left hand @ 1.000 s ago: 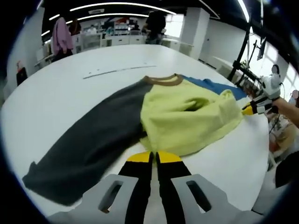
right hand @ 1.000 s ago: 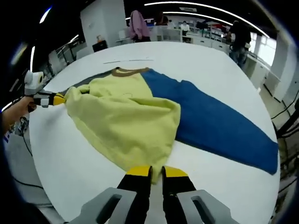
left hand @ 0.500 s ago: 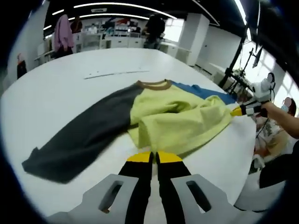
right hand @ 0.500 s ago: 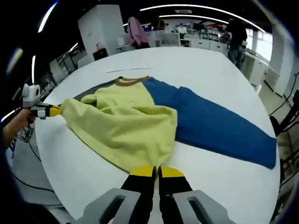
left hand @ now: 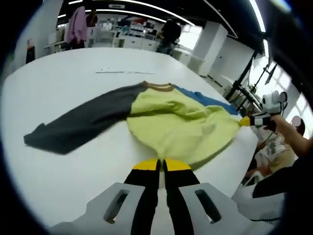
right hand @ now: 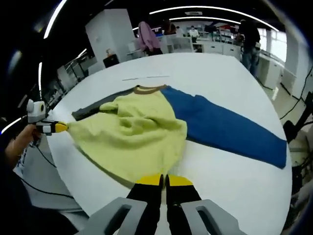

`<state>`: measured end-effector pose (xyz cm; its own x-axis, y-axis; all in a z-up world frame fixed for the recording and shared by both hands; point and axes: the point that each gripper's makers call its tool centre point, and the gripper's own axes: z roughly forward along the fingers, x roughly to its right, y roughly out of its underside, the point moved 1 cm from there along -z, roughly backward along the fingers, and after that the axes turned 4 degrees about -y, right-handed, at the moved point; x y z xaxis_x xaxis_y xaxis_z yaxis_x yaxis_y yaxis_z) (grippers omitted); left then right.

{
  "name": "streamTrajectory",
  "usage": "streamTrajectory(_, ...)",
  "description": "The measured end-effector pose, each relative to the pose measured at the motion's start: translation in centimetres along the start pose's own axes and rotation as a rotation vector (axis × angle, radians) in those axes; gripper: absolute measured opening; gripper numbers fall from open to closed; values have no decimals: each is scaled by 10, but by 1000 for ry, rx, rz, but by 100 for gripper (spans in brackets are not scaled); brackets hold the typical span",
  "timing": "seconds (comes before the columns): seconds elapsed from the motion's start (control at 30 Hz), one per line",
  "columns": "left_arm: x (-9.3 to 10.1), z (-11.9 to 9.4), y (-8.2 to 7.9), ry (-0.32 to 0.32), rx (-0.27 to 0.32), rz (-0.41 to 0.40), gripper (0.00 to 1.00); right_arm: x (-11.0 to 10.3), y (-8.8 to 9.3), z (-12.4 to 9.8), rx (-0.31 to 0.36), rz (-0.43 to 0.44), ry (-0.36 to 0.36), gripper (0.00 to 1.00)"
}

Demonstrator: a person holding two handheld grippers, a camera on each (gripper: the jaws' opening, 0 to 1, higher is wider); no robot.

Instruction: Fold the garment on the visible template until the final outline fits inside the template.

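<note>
Both grippers, left gripper (left hand: 161,165) and right gripper (right hand: 163,180), pinch the yellow hem (left hand: 195,155) of the colour-block sweatshirt (right hand: 142,128) (jaws closed); uneven pulling risks skewing it.

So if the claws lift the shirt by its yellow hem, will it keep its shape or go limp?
Probably limp: the shirt already lies in soft wrinkles on the table. The long blue sleeve and grey sleeve would likely trail and drag. It looks light, as two claws hold the hem taut.
</note>
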<state>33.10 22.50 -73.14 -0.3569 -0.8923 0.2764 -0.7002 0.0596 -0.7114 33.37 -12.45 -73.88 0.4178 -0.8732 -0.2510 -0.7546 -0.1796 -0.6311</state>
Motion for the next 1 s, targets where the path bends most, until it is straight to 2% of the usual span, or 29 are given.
streamTrajectory(0.37,2,-21,32,-27,-19,-84,0,-18,23,-9,-46,2,-25,0)
streamTrajectory(0.57,2,-28,43,-41,-29,-114,0,-27,42,-13,-84,-1,-26,0)
streamTrajectory(0.73,2,-33,57,-65,-61,-153,0,-29,56,-14,-99,30,-25,0)
streamTrajectory(0.9,6,-36,75,-62,-81,-204,0,-31,71,-18,-123,53,-15,0)
streamTrajectory(1.0,6,-37,86,-67,-113,-216,0,-31,80,-21,-148,61,-6,0)
